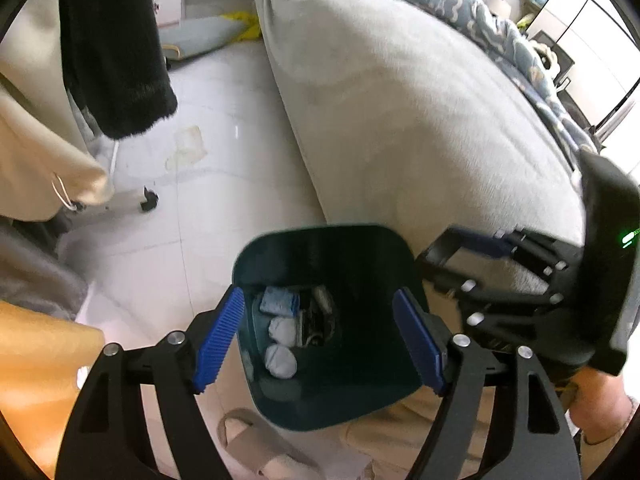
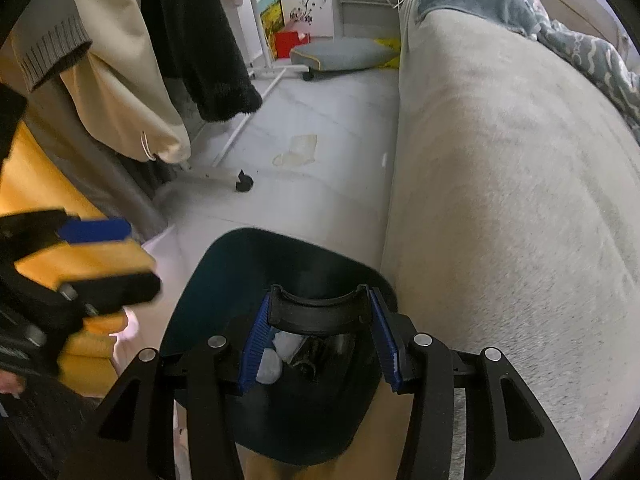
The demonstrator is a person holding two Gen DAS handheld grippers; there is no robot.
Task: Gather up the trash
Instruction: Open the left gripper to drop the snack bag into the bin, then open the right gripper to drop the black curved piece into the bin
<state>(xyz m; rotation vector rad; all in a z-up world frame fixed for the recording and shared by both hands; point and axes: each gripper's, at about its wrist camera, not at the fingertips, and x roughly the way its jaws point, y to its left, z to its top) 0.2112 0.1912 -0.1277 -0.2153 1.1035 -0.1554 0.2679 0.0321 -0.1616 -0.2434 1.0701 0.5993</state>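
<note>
The black curved plastic piece (image 2: 318,310) sits crosswise between the pads of the right tool (image 2: 318,322), clamped at both ends, directly above the open dark-green trash bin (image 2: 192,320) on the floor beside the bed (image 2: 500,200). The drop is straight down onto the crumpled tissues (image 2: 268,368) inside. The left tool (image 1: 320,336) hangs empty with its jaws apart over the same bin, so the right one is the one to release.

We have two fisheye views, each looking steeply down along its own gripper's fingers. The left wrist view sits close above the dark green bin (image 1: 328,248), with the bed (image 1: 420,120) on its right. The right wrist view looks down from close by too. Both share the bin, the bed and the tiled floor (image 2: 320,168).
</note>
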